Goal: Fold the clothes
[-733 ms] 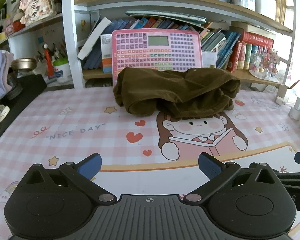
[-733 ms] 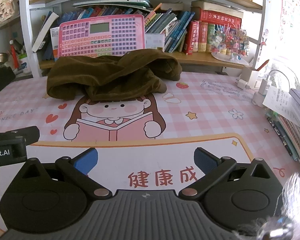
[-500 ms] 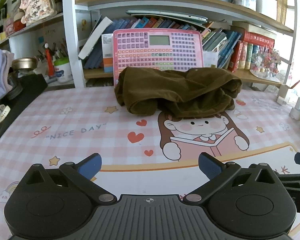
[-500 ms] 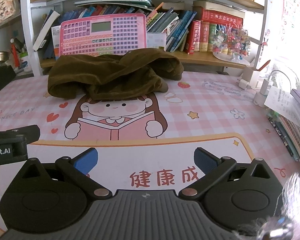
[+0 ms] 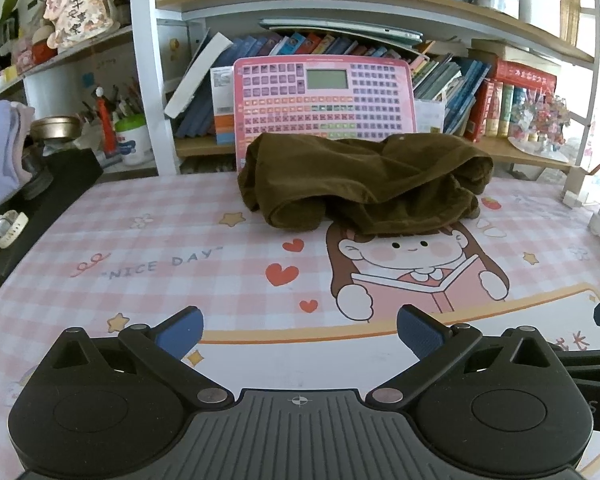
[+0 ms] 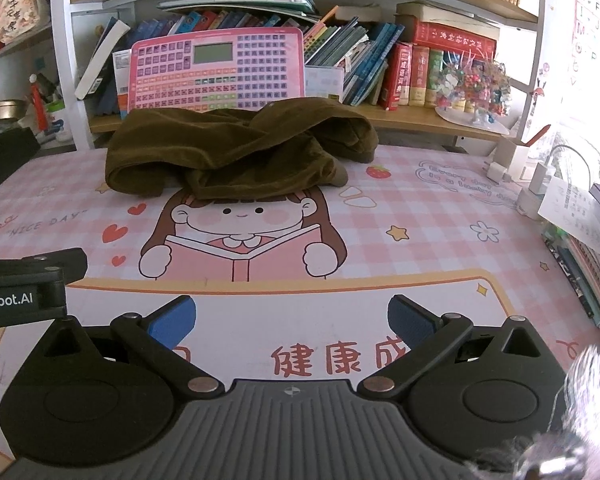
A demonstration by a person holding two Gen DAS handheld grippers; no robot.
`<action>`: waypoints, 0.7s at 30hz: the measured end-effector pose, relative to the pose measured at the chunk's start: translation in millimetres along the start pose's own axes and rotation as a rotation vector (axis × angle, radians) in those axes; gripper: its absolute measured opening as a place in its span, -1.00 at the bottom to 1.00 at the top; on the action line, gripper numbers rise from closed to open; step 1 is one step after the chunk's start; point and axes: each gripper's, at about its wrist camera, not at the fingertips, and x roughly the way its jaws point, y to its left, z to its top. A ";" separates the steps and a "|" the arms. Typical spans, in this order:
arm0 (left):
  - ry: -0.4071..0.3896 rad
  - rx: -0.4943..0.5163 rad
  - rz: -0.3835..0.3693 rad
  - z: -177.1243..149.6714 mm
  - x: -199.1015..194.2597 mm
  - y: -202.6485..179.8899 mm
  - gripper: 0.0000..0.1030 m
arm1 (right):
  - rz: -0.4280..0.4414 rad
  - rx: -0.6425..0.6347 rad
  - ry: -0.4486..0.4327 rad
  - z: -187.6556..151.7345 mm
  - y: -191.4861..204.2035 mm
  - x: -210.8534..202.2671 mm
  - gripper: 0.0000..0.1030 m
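Observation:
A crumpled dark olive-brown garment (image 5: 364, 182) (image 6: 236, 150) lies in a heap at the back of the pink checked desk mat (image 5: 148, 256) (image 6: 440, 240), just in front of the shelf. My left gripper (image 5: 299, 330) hovers over the near part of the mat, well short of the garment, its blue-padded fingers spread wide with nothing between them. My right gripper (image 6: 291, 316) stands open the same way, also empty and short of the garment. The left gripper's body (image 6: 24, 284) shows at the left edge of the right wrist view.
A pink toy keyboard (image 5: 324, 100) leans on the bookshelf (image 5: 480, 92) right behind the garment. A black stand with a watch (image 5: 8, 228) sits at the left. Chargers and cables (image 6: 532, 176) and stacked books with pens (image 6: 580, 264) line the right edge.
Both grippers have drifted slightly, so the garment sits a little further right and lower in view. Fingers stay wide apart and the garment has not moved.

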 end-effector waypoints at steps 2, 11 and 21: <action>0.001 0.000 0.000 0.3 0.4 0.7 1.00 | 0.000 0.000 0.001 0.1 -0.1 -0.7 1.00; -0.001 -0.001 -0.001 0.6 -0.5 1.8 1.00 | -0.003 0.003 0.002 1.1 -1.0 -1.4 1.00; -0.004 -0.001 -0.002 1.9 0.4 3.2 1.00 | -0.011 0.008 0.001 1.7 0.0 -0.7 1.00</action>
